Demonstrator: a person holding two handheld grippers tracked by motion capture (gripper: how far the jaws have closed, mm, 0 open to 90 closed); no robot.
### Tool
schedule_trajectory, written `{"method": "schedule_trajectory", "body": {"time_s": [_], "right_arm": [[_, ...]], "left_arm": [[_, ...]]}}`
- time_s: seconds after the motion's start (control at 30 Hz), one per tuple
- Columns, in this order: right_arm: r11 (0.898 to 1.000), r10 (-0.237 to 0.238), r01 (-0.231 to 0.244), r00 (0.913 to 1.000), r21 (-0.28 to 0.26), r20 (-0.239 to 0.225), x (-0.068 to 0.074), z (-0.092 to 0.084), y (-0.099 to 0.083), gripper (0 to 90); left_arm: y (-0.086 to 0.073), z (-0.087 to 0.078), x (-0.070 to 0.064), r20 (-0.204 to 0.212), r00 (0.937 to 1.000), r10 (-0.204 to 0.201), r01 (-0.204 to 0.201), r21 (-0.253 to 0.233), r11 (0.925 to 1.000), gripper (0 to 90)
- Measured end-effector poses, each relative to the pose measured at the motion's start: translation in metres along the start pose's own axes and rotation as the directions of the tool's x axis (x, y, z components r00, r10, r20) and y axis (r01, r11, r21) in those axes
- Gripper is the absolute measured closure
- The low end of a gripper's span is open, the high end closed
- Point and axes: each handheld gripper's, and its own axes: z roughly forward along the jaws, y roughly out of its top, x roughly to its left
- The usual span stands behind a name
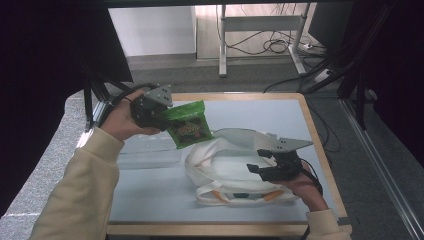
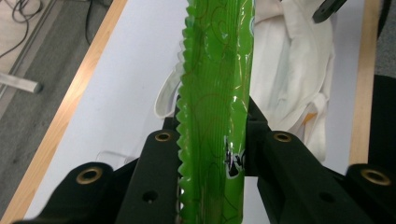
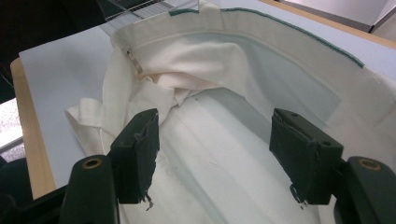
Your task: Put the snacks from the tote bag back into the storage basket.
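Grey carpet floor [image 1: 165,75] surrounds the wood-edged table [image 1: 310,125], a white wall [image 1: 150,30] behind (cables [image 1: 270,45] trailing).

Clear plastic tray [image 1: 150,156], white tabletop [image 1: 280,112], floor cables [image 1: 270,46]

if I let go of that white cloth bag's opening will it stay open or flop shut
The white cloth bag looks soft: it lies crumpled, so its mouth would probably sag. In the right gripper view its rim stands up by itself, so it may stay partly open. It seems light, and might slide when the green snack packet goes in.
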Motion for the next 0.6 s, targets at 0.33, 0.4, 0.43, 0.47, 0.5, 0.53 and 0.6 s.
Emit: {"method": "schedule_trajectory", "body": {"time_s": [0.33,0.4,0.43,0.47,0.5,0.53,0.6], "right_arm": [[1.0,-0.01,0.01,0.9999,0.007,-0.001,0.002,0.001,0.0,32.8],[1.0,-0.009,0.009,1.0,0.007,0.002,0.001,0.001,-0.001,32.7],[1.0,-0.005,0.005,1.0,0.007,-0.001,0.001,0.002,-0.001,32.6],[1.0,-0.003,0.003,1.0,0.008,-0.001,0.0,0.002,-0.002,32.6],[1.0,-0.002,0.002,1.0,0.01,0.001,0.0,0.001,-0.002,32.5],[1.0,-0.001,0.001,1.0,0.01,0.003,-0.001,0.001,-0.002,32.6],[1.0,0.001,-0.001,1.0,0.007,0.001,-0.001,0.001,-0.003,32.6]], "left_arm": [[-0.017,-0.005,0.009,-0.029,0.9987,-0.042,0.042,0.008,0.9991,74.6],[-0.02,-0.006,0.011,-0.031,0.9983,-0.049,0.049,0.008,0.9988,74.7],[-0.022,-0.006,0.013,-0.033,0.9981,-0.052,0.052,0.009,0.9986,74.6],[-0.023,-0.006,0.014,-0.036,0.9978,-0.056,0.056,0.01,0.9984,74.7],[-0.025,-0.007,0.016,-0.039,0.9976,-0.057,0.058,0.013,0.9982,74.6],[-0.026,-0.006,0.017,-0.039,0.9974,-0.061,0.062,0.014,0.998,74.7],[-0.029,-0.005,0.02,-0.038,0.9972,-0.064,0.065,0.022,0.9976,74.6]]}}
